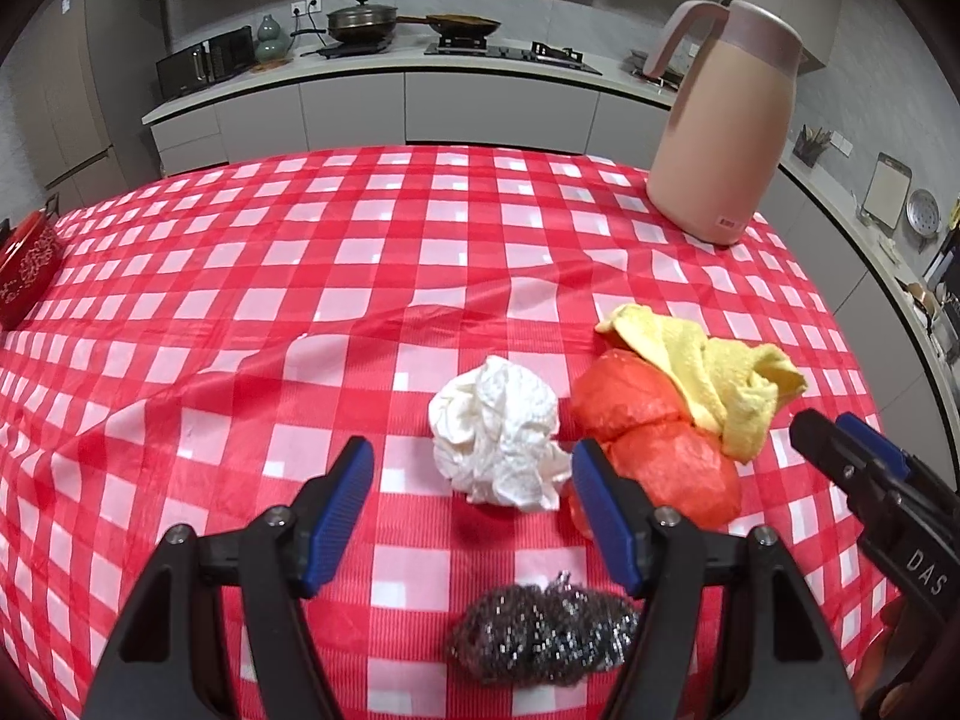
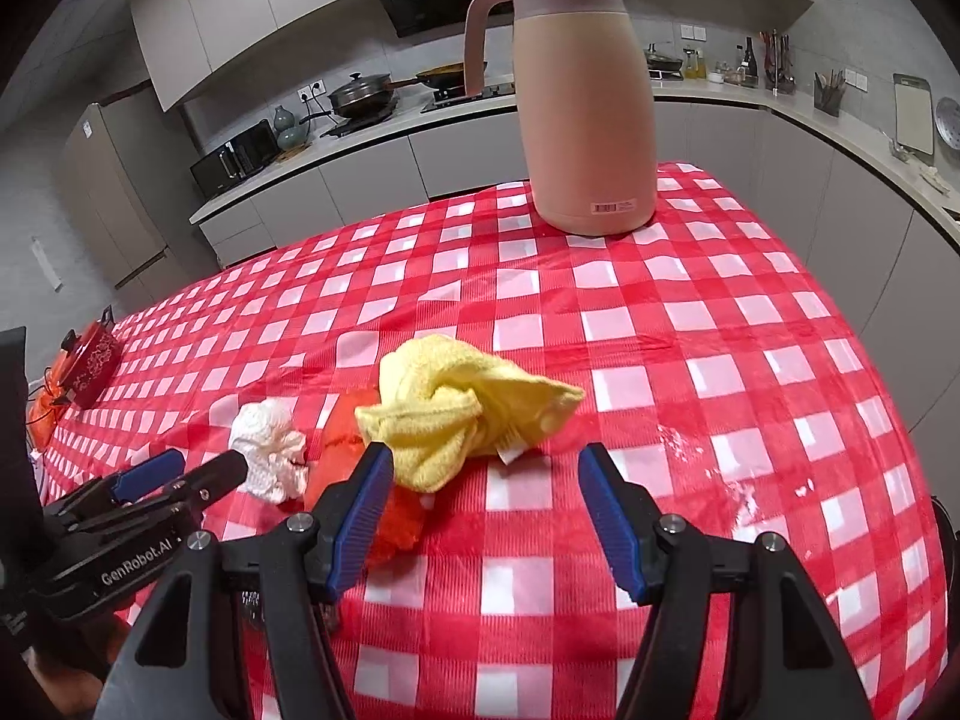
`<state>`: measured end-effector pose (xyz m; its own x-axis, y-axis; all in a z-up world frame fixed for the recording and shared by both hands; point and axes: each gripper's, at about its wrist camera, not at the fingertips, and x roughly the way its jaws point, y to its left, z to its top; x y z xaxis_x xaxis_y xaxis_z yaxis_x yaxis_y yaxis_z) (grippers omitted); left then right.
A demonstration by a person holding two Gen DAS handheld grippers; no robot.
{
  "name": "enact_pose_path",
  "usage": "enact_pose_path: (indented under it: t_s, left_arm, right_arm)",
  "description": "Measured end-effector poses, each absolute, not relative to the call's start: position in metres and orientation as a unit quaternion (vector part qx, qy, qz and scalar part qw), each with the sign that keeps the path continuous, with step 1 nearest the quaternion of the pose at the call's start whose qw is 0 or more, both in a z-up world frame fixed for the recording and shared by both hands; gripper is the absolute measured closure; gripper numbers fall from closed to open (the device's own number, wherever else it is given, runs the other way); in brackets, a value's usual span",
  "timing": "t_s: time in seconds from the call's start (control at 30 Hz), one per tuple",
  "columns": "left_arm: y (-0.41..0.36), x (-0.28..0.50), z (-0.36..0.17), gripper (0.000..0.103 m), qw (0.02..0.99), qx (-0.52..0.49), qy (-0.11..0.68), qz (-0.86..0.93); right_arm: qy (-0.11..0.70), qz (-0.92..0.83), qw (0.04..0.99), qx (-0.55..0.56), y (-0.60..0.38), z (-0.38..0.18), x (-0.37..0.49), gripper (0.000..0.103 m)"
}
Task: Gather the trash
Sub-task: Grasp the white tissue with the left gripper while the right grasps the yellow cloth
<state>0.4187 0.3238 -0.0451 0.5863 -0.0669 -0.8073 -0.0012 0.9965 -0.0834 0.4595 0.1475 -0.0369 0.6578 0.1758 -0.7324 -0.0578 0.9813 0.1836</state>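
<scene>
A: In the left wrist view we see the left gripper [image 1: 471, 474] held over the red-and-white checked tablecloth [image 1: 240, 312], its blue-padded jaws spread apart with nothing clamped between them. The crumpled white paper ball [image 1: 495, 432] lies on the cloth just beyond the gap, slightly right of its middle.

B: And what sits around that paper?

A: Right of it we find the orange crumpled wad [image 1: 654, 438], partly behind the right-hand jaw, and draped over the wad's far right side is the yellow cloth [image 1: 714, 378]. Nearest us, low between the jaws, rests the steel wool scrubber [image 1: 540, 630]. We cannot tell whether the paper touches the orange wad.

B: Where does the other tool stand?

A: The right gripper [image 2: 483, 480] shows in its own view likewise released, jaws wide and empty, with the yellow cloth just beyond its left-hand jaw. In the left wrist view it enters at the right edge, near the yellow cloth.

B: The remaining landmarks?

A: A pink insulated jug [image 1: 723, 126] stands upright at the far right of the table, well apart from the trash. A red patterned tin [image 1: 27, 270] lies at the far left edge. Behind the table we see the kitchen counter [image 1: 360, 69] with a lidded pan [image 1: 363, 18]
</scene>
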Motion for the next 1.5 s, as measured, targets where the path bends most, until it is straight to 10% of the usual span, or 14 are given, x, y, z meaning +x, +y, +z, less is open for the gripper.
enact_pose_path:
  t_s: [0.47,0.53,0.8,1.5]
  left_arm:
    - [0.326,0.438,-0.071,0.039,0.878,-0.038,0.474,-0.044]
    - [0.326,0.438,-0.073,0.049,0.877,-0.041,0.477,-0.051]
    - [0.330,0.435,-0.066,0.067,0.884,-0.056,0.462,-0.053]
    - [0.301,0.390,-0.008,0.069,0.917,-0.034,0.388,-0.083]
  right_arm:
    - [0.433,0.075,0.893,0.093,0.160,-0.069,0.512,0.029]
    - [0.434,0.085,0.892,0.097,0.162,-0.073,0.514,0.054]
    - [0.421,0.099,0.898,0.075,0.174,-0.068,0.505,0.086]
    - [0.351,0.063,0.928,0.107,0.123,-0.008,0.426,0.087]
